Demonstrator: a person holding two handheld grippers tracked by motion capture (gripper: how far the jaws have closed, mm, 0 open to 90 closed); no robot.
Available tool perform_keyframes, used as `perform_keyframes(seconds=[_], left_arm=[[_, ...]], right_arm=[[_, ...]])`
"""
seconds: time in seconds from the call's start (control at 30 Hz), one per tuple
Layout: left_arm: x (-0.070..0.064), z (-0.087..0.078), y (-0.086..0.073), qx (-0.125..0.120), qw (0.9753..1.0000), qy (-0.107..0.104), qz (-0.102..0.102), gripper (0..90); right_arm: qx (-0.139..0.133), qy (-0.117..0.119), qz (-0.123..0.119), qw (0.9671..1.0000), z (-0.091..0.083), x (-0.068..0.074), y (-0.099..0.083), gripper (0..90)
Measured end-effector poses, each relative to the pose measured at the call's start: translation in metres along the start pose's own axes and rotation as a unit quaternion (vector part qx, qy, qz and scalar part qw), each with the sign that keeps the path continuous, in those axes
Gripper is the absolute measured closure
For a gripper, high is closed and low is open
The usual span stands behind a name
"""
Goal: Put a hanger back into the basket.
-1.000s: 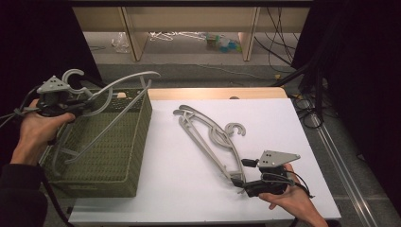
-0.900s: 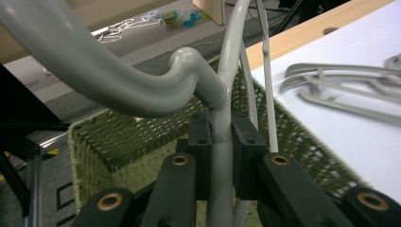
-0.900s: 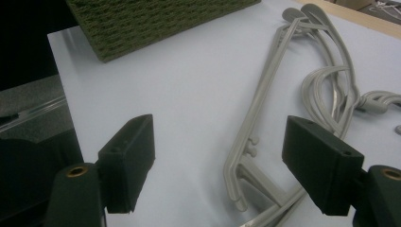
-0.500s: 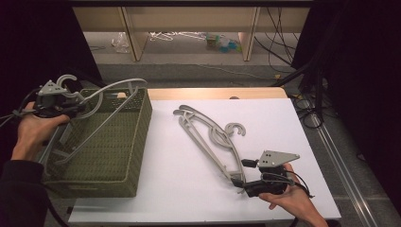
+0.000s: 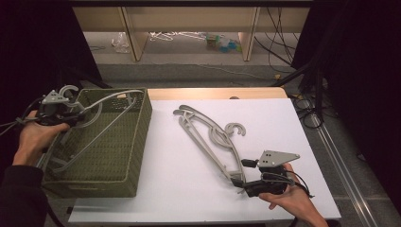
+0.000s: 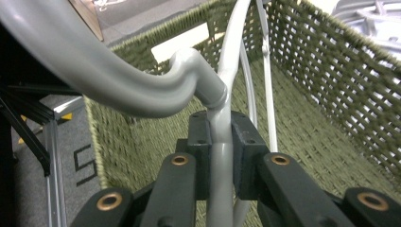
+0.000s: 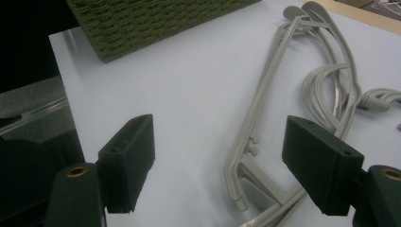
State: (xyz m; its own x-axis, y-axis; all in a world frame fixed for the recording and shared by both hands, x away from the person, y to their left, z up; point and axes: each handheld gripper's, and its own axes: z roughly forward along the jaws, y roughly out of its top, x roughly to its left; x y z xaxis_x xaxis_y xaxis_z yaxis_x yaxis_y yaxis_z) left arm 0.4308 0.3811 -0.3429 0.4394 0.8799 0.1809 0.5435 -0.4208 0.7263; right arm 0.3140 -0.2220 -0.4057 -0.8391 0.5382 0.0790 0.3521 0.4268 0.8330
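- At the left of the high view we see the left gripper (image 5: 71, 116) over the near-left rim of the green woven basket (image 5: 137, 142), with a hand (image 5: 33, 139) behind it.
- In the left gripper view its two black jaws are closed tight on the neck of a grey hanger (image 6: 220, 142), just below the point where the thick curved hook bends away to the upper left of the frame.
- In the high view that held hanger (image 5: 101, 101) slants across the basket: its arm arches from the gripper toward the basket's far right corner, and its long bar runs down to the lower left inside the basket, where its lower end rests.
- We cannot tell whether anything else lies in the basket.
- At the lower right of the high view, the right gripper (image 5: 246, 182) rests on the white table (image 5: 283, 118), held by a hand (image 5: 291, 201).
- In the right gripper view its jaws stand wide apart and grip nothing.
- A pile of grey hangers (image 7: 283, 109) lies flat on the table between and beyond those jaws, with one corner end close to the right jaw.
- In the high view this pile (image 5: 208, 137) runs from the middle of the frame down to the right gripper, well apart from the basket.
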Motion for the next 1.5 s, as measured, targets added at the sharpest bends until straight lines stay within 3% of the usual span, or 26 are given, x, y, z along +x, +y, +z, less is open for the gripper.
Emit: perform_keyframes(seconds=[0.1,0.2,0.3,0.4,0.43,0.5,0.53,0.57,0.6,0.7,0.73,0.77,0.8,0.83,0.87,0.93,0.97,1.03,1.1,1.33,1.37,1.5], left_arm=[[-0.002,0.008,-0.006,0.008,0.9999,-0.005,-0.006,79.9],[-0.005,0.018,-0.011,0.002,0.9999,-0.008,-0.013,79.7],[-0.006,0.023,-0.014,0.02,0.9996,-0.011,-0.015,79.7],[-0.007,0.031,-0.018,0.01,0.9997,-0.012,-0.021,79.5],[-0.006,0.036,-0.02,0.025,0.9994,-0.016,-0.016,79.3],[-0.008,0.041,-0.024,0.015,0.9995,-0.013,-0.024,79.1],[-0.005,0.044,-0.025,0.037,0.9991,-0.018,-0.013,79.0],[-0.005,0.044,-0.025,0.037,0.9991,-0.018,-0.013,78.9],[-0.004,0.047,-0.029,0.039,0.9987,-0.013,-0.028,78.7],[0.001,0.048,-0.033,0.044,0.9985,-0.009,-0.031,77.1],[0.002,0.046,-0.037,0.046,0.9975,0.006,-0.054,76.1],[0.005,0.045,-0.037,0.043,0.9976,0.011,-0.054,73.9],[0.004,0.043,-0.039,0.042,0.9965,0.017,-0.07,72.6],[0.007,0.042,-0.039,0.041,0.9973,0.016,-0.058,72.2],[0.006,0.04,-0.04,0.043,0.9962,0.021,-0.072,71.1],[0.006,0.039,-0.04,0.042,0.9958,0.023,-0.078,69.2],[0.006,0.037,-0.04,0.038,0.9953,0.029,-0.084,61.7],[0.002,0.029,-0.038,0.019,0.9938,0.031,-0.105,57.2],[-0.002,0.022,-0.036,0.005,0.9931,0.035,-0.112,50.6],[-0.01,0.003,-0.029,-0.027,0.993,0.031,-0.111,43.9],[-0.017,-0.003,-0.027,-0.043,0.9922,0.026,-0.114,42.2],[-0.032,-0.01,-0.025,-0.063,0.9898,0.01,-0.127,37.6]], right_arm=[[0.0,0.0,-0.001,1.0,0.0,0.0,0.0,27.2],[0.001,0.001,0.0,1.0,0.0,0.0,0.0,27.2],[0.001,0.0,0.0,1.0,0.0,0.0,0.0,27.2],[0.0,0.0,-0.001,1.0,0.0,0.0,0.0,27.3],[-0.001,0.0,-0.002,1.0,0.0,0.0,0.0,27.2],[-0.001,-0.001,-0.001,1.0,0.0,0.0,0.0,27.2],[-0.001,-0.002,-0.001,1.0,0.0,-0.001,0.0,27.2],[0.001,0.001,0.0,1.0,0.0,-0.001,0.0,27.2],[0.002,0.001,0.0,1.0,0.0,-0.001,0.0,27.2],[0.001,0.0,0.001,1.0,0.0,-0.001,-0.001,27.2],[0.001,0.001,0.002,1.0,0.0,-0.001,-0.001,27.2],[0.001,0.001,0.002,1.0,0.0,-0.001,-0.001,27.2],[0.002,0.0,0.001,1.0,0.0,-0.001,-0.001,27.2],[0.002,-0.001,0.001,1.0,0.001,-0.001,-0.001,27.2],[0.002,-0.001,0.001,1.0,0.001,-0.001,-0.001,27.2],[0.002,-0.001,0.001,1.0,0.001,-0.001,-0.001,27.2],[0.005,-0.003,0.001,1.0,0.001,-0.001,-0.001,27.2],[0.001,-0.002,0.002,1.0,0.001,-0.001,-0.001,27.2],[0.0,-0.004,0.003,1.0,0.001,-0.002,-0.002,27.2],[0.003,-0.002,0.008,1.0,0.002,-0.003,-0.003,27.2],[0.002,-0.002,0.008,1.0,0.002,-0.004,-0.004,27.2],[0.001,-0.003,0.009,1.0,0.001,-0.005,-0.004,27.1]])
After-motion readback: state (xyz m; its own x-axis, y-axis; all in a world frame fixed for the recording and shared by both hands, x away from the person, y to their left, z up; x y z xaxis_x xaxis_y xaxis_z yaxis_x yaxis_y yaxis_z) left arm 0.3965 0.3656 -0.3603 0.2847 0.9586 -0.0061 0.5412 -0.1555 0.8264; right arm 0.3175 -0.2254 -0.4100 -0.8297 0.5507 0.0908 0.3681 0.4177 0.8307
